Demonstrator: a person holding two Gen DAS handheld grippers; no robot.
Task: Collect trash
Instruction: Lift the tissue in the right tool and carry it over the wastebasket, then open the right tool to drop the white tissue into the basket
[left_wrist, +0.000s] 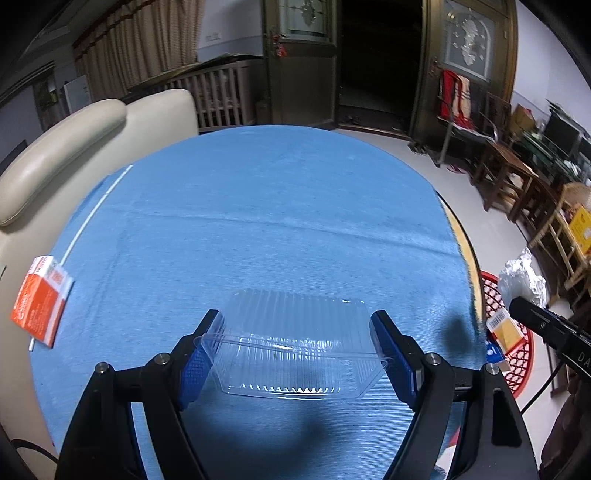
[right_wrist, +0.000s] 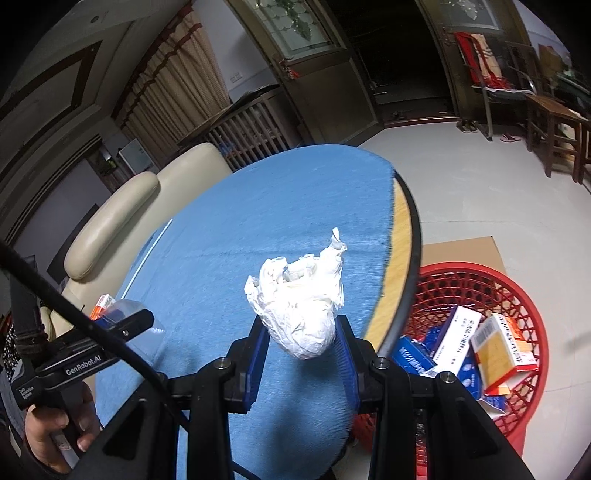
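Left wrist view shows the left gripper (left_wrist: 297, 349) clamped across the short ends of a flimsy, crush-prone clear plastic clamshell (left_wrist: 295, 347) at lower centre, while the right gripper (right_wrist: 301, 347) pinches a light, soft crumpled paper wad (right_wrist: 301, 308) left of the red basket (right_wrist: 532, 373).

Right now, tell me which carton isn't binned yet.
The orange carton at the blue cloth's left edge; the other cartons already lie in the red basket.

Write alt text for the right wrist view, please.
The right tool grips a crumpled white paper ball above a blue tablecloth. A red basket holding boxes stands on the floor at right.
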